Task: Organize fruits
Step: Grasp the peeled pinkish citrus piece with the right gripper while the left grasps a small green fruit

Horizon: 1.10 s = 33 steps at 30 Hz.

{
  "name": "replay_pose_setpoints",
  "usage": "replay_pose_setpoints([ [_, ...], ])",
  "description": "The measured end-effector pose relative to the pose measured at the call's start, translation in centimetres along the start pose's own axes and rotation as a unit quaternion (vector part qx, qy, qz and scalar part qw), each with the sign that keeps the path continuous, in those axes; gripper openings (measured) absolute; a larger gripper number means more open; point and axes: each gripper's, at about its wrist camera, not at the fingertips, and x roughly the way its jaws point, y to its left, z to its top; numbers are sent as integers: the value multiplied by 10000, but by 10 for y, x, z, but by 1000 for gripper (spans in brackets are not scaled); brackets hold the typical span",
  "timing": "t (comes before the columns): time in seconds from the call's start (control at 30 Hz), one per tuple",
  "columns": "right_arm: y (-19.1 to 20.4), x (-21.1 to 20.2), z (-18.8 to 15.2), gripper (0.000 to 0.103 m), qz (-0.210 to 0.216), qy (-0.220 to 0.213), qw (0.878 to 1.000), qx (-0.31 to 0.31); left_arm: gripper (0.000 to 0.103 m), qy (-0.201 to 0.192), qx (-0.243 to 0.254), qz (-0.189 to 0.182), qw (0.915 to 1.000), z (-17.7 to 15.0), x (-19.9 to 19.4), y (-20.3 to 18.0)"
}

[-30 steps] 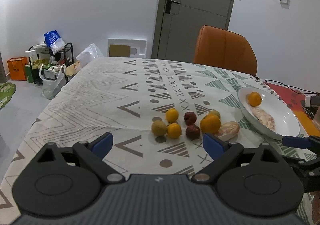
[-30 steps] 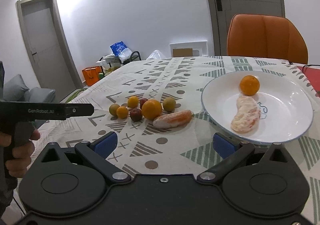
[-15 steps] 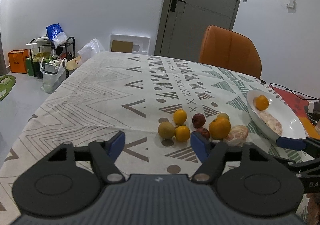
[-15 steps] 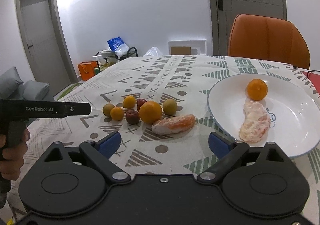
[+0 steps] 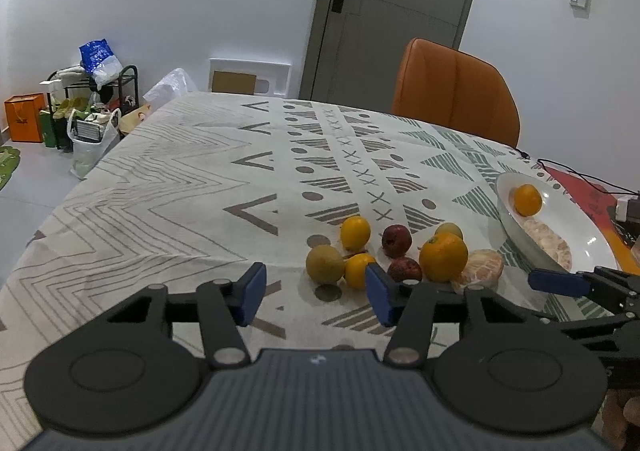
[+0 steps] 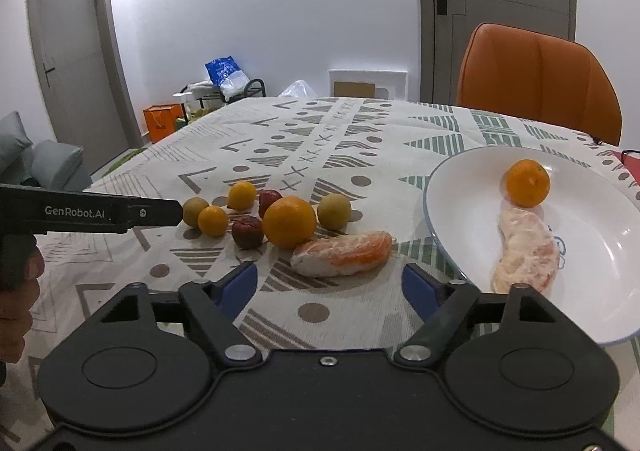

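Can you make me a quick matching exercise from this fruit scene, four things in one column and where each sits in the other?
Things:
1. Whole orange
2. Peeled orange half
3. Chair
4. Right gripper

Places:
A. On the tablecloth, beside the plate
B. Behind the table's far edge
C. On the plate
D. Above the tablecloth, holding nothing, jaws closing

Pairs: 1-C, 2-A, 3-B, 4-D

Fruit cluster (image 6: 280,219) left of plate (image 6: 600,283)

Home dining rm: tablecloth (image 5: 192,187), orange chair (image 5: 452,91), door (image 5: 392,11).
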Motion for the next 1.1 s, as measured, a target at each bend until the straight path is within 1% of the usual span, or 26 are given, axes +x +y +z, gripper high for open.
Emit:
replay_pose_setpoints([
  [0.13, 1, 7, 1, 77, -48, 54, 10000, -30, 50, 47, -21, -52, 10000, 1, 8, 0],
  [0.27, 3, 13, 3, 77, -115, 80, 9999, -64, 45, 87, -39, -92, 9999, 2, 15, 2],
  [0.43, 7, 19, 5, 77, -219, 97, 9995, -185, 45, -4, -99, -156, 9998, 5, 20, 6],
  [0.63, 11, 26, 8, 77, -313, 133, 9990, -294, 42, -34, -200, -217, 9996, 7, 23, 12],
  [0.8, 15, 31, 10, 76, -355, 166, 9984, -411, 35, -25, -299, -227, 9993, 7, 23, 18],
  [0.83, 15, 31, 10, 74, -355, 168, 9983, -423, 35, -23, -319, -245, 9992, 7, 23, 19],
  [0.93, 15, 30, 11, 61, -398, 140, 9980, -479, 35, -6, -329, -293, 9990, 6, 22, 21],
  [1.1, 16, 29, 11, 59, -270, 139, 9984, -469, 35, -15, -331, -313, 9990, 5, 22, 21],
])
